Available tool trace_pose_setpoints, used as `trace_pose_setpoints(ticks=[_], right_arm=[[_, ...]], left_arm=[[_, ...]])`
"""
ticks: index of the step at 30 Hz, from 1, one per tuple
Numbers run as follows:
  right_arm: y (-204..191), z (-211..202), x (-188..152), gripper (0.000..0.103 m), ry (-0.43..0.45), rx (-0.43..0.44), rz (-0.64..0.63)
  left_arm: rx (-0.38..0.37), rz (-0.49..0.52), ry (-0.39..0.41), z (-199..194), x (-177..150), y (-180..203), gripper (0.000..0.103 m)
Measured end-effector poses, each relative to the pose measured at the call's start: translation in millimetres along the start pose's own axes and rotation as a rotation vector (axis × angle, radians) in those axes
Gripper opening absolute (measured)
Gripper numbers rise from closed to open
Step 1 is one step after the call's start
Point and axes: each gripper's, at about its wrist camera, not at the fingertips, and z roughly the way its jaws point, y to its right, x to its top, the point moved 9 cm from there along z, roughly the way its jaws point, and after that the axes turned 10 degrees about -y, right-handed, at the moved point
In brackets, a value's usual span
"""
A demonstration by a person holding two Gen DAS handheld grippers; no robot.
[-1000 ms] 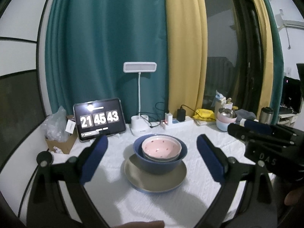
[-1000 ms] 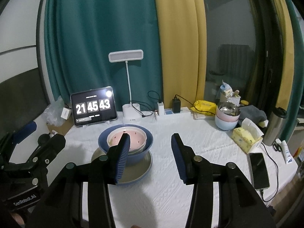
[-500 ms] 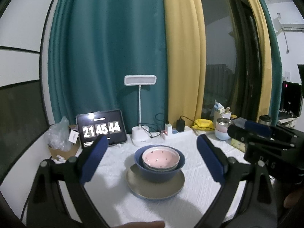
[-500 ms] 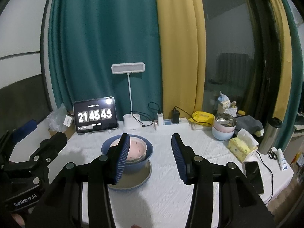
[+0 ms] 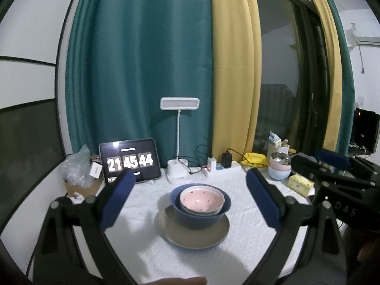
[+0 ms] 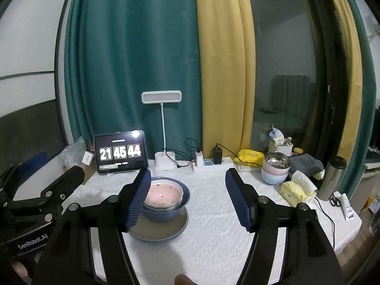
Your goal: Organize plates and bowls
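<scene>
A pink speckled bowl point(image 5: 201, 198) nests in a blue bowl point(image 5: 199, 219), which stands on a beige plate point(image 5: 193, 236) in the middle of the white table. My left gripper point(image 5: 193, 198) hangs open in front of and above the stack, with nothing between its fingers. In the right wrist view the same pink bowl point(image 6: 163, 192), blue bowl point(image 6: 166, 213) and plate point(image 6: 158, 231) lie left of centre. My right gripper point(image 6: 188, 198) has its jaws opening, nothing between them, and its left finger point(image 6: 139, 198) covers part of the stack.
At the table's back stand a tablet clock point(image 6: 120, 153), a white desk lamp point(image 6: 163, 163) and a power strip point(image 6: 211, 162). Stacked pastel bowls with a steel one point(image 6: 275, 169), a tissue pack point(image 6: 296, 188), a flask point(image 6: 332, 178) and a phone cable are at the right.
Both grippers have risen and drawn back, so the stack looks lower and farther away. The right gripper's jaws have spread wider. The clock moved on by one second.
</scene>
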Motion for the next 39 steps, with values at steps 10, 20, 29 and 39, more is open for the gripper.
trace_pose_setpoints(ticks=[10,20,29,39], right_arm=[[0.5,-8.4,2.8,0.069,0.014,-0.001,-0.001],[2.5,-9.7,2.8,0.069,0.009,-0.003,0.001],[4.8,-9.4,2.5,0.069,0.004,-0.003,0.006],[5.6,-8.4,2.2,0.069,0.002,-0.004,0.007]], left_arm=[[-0.004,0.007,0.013,-7.1,5.1,4.1,0.096],[-0.002,0.014,0.009,-4.9,3.7,7.5,0.096],[-0.003,0.014,0.006,-4.8,3.3,8.4,0.096],[-0.003,0.013,0.003,-5.7,3.1,8.8,0.096]])
